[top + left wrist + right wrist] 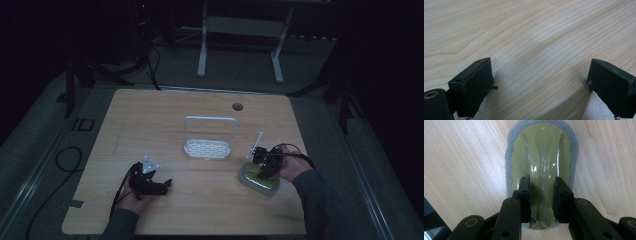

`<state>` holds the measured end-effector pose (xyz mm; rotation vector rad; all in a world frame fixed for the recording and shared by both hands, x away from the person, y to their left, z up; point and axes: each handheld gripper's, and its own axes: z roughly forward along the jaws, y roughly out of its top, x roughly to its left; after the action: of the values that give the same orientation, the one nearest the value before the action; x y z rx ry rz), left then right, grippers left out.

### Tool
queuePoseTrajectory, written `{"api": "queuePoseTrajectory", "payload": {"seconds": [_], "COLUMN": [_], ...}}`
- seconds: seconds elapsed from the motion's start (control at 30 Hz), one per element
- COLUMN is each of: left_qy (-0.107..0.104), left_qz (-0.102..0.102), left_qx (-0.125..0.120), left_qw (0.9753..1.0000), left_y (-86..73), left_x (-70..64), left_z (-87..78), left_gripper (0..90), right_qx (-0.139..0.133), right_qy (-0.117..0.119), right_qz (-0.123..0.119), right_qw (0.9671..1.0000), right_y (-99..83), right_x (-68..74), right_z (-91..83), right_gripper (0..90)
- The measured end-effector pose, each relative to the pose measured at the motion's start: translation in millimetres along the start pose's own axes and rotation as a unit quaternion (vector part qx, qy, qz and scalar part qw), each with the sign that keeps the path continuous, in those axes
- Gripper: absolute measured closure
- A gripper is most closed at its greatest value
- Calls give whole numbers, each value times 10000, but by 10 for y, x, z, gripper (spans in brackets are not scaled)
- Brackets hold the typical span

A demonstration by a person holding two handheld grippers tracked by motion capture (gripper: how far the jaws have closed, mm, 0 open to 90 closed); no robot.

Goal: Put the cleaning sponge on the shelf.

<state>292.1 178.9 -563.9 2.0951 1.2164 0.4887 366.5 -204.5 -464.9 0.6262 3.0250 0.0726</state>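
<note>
Right tool astride green scrubber, white rack just beyond.

Between your two grippers, bare wooden table is lying open along the near edge. The white rack is standing upright at mid-table, blocking a straight reach forward. Your right gripper is sitting on the green scrubber, occupying the near-right area. Your left gripper is facing bare wood, jaws spread wide.
</note>
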Motion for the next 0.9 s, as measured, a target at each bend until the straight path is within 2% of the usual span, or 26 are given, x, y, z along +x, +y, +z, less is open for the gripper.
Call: {"api": "queuePoseTrajectory", "payload": {"seconds": [0.4,0.9], "left_qy": [3,3], "left_qz": [6,5], "left_qx": [0,1], "left_qw": [10000,10000], "left_y": [0,0], "left_x": [1,1], "left_z": [0,0], "left_gripper": [66,66], "right_qx": [-97,-360], "right_qy": [-132,-254], "right_qz": [-256,-486], "right_qw": [9995,9978], "right_y": [130,362], "right_x": [54,84], "right_z": [-54,-112], "right_gripper": [715,715]}}
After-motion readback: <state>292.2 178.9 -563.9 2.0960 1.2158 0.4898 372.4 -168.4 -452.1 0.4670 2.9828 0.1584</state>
